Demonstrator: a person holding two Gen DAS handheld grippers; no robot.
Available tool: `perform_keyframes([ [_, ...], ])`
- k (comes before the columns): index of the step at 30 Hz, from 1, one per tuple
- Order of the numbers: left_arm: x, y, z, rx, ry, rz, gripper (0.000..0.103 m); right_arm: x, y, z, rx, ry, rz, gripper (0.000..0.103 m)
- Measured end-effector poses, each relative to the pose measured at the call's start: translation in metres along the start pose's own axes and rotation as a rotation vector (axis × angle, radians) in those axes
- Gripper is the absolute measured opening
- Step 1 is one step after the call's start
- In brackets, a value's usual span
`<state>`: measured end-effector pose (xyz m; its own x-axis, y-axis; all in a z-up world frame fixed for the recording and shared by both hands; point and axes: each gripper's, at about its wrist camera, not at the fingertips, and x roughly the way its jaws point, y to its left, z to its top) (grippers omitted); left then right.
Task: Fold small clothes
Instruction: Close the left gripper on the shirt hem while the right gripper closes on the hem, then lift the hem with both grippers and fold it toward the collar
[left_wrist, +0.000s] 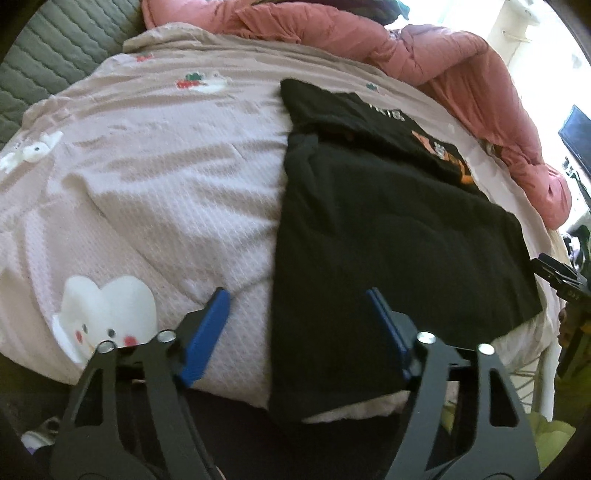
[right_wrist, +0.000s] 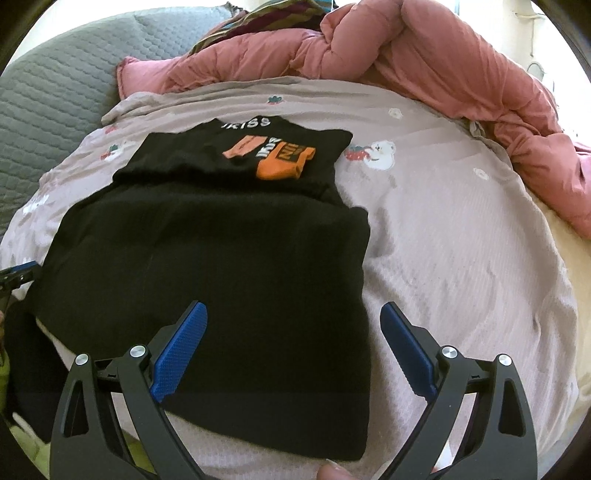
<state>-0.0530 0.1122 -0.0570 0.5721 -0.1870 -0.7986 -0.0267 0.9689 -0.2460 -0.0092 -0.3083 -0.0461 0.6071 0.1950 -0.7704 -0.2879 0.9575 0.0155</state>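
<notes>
A black T-shirt (left_wrist: 388, 236) with an orange and white print lies partly folded on a pale pink bed cover (left_wrist: 147, 177). My left gripper (left_wrist: 297, 299) is open and empty, straddling the shirt's near left edge. In the right wrist view the same black T-shirt (right_wrist: 221, 258) lies flat, with its sides folded in and its print (right_wrist: 284, 158) at the far end. My right gripper (right_wrist: 293, 314) is open and empty above the shirt's near right corner. The other gripper (right_wrist: 16, 275) shows at the left edge.
A bunched pink duvet (right_wrist: 443, 62) lies along the far and right side of the bed. A grey quilted headboard (right_wrist: 55, 92) stands at the left. The pink bed cover (right_wrist: 461, 240) is bare to the right of the shirt. The bed's near edge is just below the grippers.
</notes>
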Motion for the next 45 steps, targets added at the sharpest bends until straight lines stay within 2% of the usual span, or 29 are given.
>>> perform_keyframes([
  [2,0.001,-0.001,-0.002,0.003,0.007,-0.003,0.049,-0.001,0.0,-0.003,-0.004,0.001,-0.001,0.094],
  [5,0.001,0.0,-0.007,-0.002,0.02,-0.011,0.041,-0.004,-0.003,-0.007,-0.001,0.002,0.006,0.094],
  [12,0.003,-0.004,-0.015,0.004,0.039,-0.016,0.039,-0.007,-0.018,-0.022,0.044,0.042,0.027,0.094],
  [15,0.003,-0.006,-0.015,0.01,0.034,-0.01,0.03,-0.01,-0.025,-0.029,0.068,0.053,0.047,0.091],
  [16,0.003,-0.005,-0.015,0.009,0.033,-0.011,0.026,-0.01,-0.027,-0.031,0.072,0.057,0.047,0.089],
  [18,0.003,-0.005,-0.015,0.007,0.031,-0.007,0.019,-0.011,-0.03,-0.034,0.08,0.066,0.061,0.078],
  [20,0.001,-0.004,-0.014,0.005,0.025,-0.01,0.009,-0.009,-0.031,-0.035,0.084,0.084,0.079,0.059],
  [21,-0.001,-0.004,-0.014,0.003,0.022,-0.015,0.008,-0.008,-0.03,-0.036,0.08,0.089,0.075,0.055],
  [30,0.007,-0.004,-0.014,-0.005,0.039,-0.012,0.01,0.004,-0.036,-0.04,0.102,0.106,0.101,0.047],
  [33,0.007,-0.004,-0.015,-0.004,0.031,-0.008,0.01,-0.001,-0.033,-0.04,0.078,0.095,0.112,0.01],
  [35,0.004,-0.002,-0.015,-0.014,0.022,-0.016,0.004,-0.01,-0.029,-0.038,0.046,0.084,0.107,0.008],
  [38,-0.004,-0.003,-0.013,-0.017,0.002,-0.034,0.003,-0.025,-0.026,-0.034,0.017,0.058,0.134,0.008],
  [45,-0.043,0.0,-0.001,-0.06,-0.089,-0.139,0.003,-0.065,-0.028,-0.021,0.012,-0.039,0.221,0.008],
])
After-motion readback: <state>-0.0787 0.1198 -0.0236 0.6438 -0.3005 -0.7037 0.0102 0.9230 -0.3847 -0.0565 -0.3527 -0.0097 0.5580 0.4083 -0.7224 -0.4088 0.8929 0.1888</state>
